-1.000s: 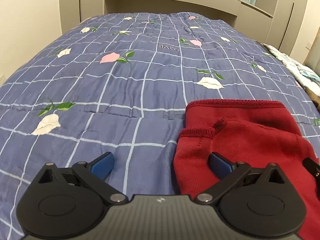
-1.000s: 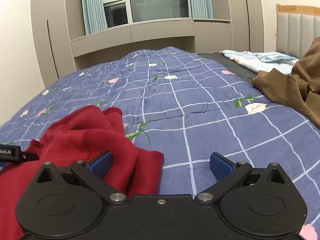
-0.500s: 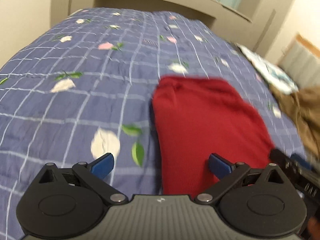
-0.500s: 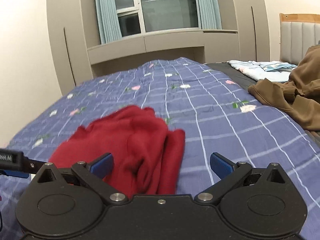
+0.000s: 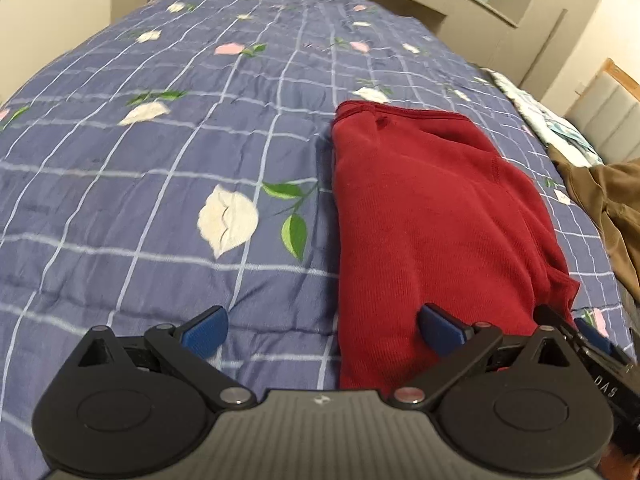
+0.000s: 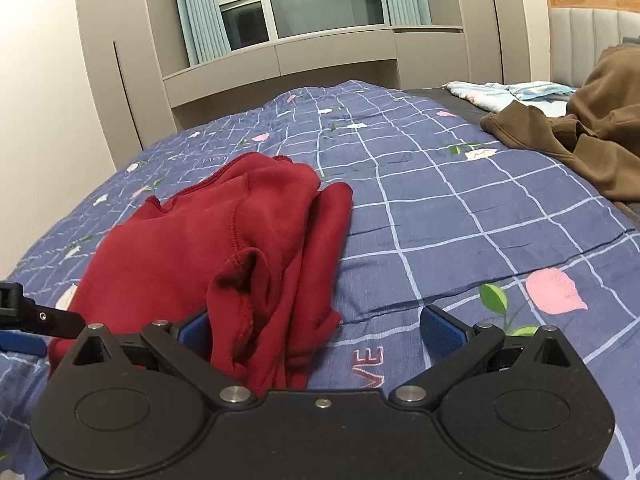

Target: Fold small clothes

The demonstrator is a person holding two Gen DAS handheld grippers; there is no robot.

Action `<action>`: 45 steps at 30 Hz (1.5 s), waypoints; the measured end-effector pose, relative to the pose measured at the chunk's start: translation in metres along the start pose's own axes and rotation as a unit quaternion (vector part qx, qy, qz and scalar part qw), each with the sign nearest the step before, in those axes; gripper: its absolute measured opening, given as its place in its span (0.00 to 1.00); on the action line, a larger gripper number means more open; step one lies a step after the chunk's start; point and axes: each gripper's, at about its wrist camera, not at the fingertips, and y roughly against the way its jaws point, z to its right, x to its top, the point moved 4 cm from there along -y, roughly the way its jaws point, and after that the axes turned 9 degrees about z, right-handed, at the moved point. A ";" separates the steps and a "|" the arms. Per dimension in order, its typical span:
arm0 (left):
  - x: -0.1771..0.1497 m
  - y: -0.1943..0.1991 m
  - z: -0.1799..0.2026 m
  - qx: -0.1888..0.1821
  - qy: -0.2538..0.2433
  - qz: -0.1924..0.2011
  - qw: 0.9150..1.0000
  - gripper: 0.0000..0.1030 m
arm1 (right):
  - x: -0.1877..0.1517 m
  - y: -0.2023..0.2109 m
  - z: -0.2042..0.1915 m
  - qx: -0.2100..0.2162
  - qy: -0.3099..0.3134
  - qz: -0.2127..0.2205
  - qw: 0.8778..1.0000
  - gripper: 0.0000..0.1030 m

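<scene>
A red knit garment (image 5: 432,216) lies folded into a long strip on the blue checked bedspread (image 5: 160,160). My left gripper (image 5: 322,330) is open just short of the strip's near left edge, its right finger over the cloth. In the right wrist view the same red garment (image 6: 224,240) shows a loose cuff and layered folds at its near end. My right gripper (image 6: 316,330) is open there, its left finger partly hidden behind the cuff, nothing pinched. The left gripper's tip (image 6: 24,312) shows at the left edge.
A brown garment (image 6: 580,140) is heaped at the right side of the bed, with a light blue patterned cloth (image 6: 504,92) behind it. Beige cabinets and a window stand beyond the bed's far end. A padded headboard (image 6: 592,36) is at right.
Both grippers have pulled back from the red garment, so more of it shows. It now lies as a longer folded strip, and both grippers stay open.
</scene>
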 end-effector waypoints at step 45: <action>0.047 -0.052 0.004 -0.080 -0.006 -0.037 0.996 0.99 | 0.028 -0.047 0.017 0.142 -0.190 -0.070 0.969 1.00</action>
